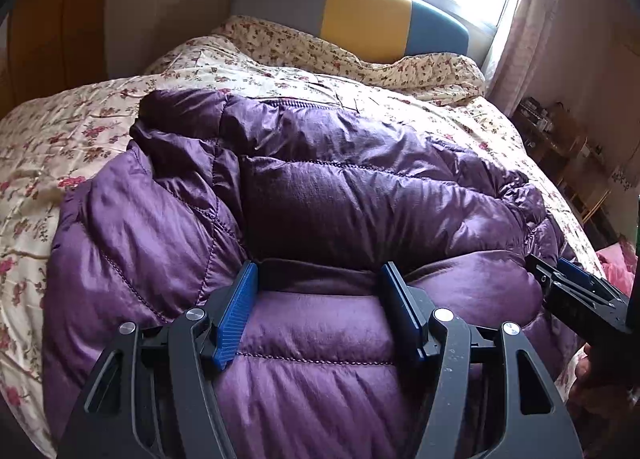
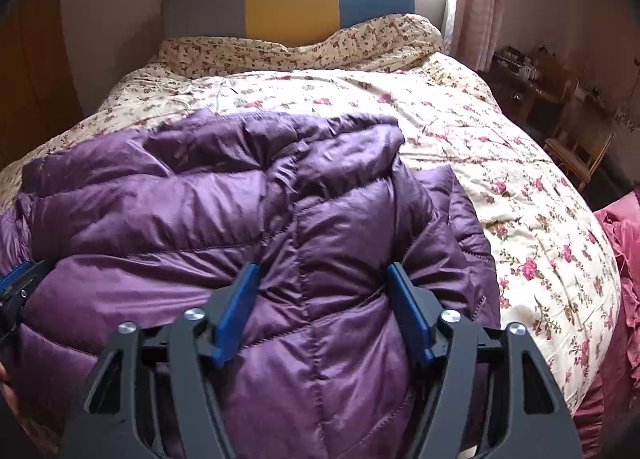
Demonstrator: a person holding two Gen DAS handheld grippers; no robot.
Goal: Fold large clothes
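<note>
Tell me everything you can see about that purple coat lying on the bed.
The purple coat is a puffy, quilted down jacket with a shiny, nylon-looking shell and stitched seams dividing it into padded sections. It lies bunched and partly folded over itself on the floral quilt, near the foot of the bed. A zipper edge shows along its far side. Both tools sit over its near end, jaws apart with padding bulging between them; whether they pinch it is unclear.

We find no writing, label, brand, number or sign that we can read in either wrist view. The small items on the shelf (image 2: 520,63) by the wall are too blurred and too small for us to make out any lettering on them.
</note>
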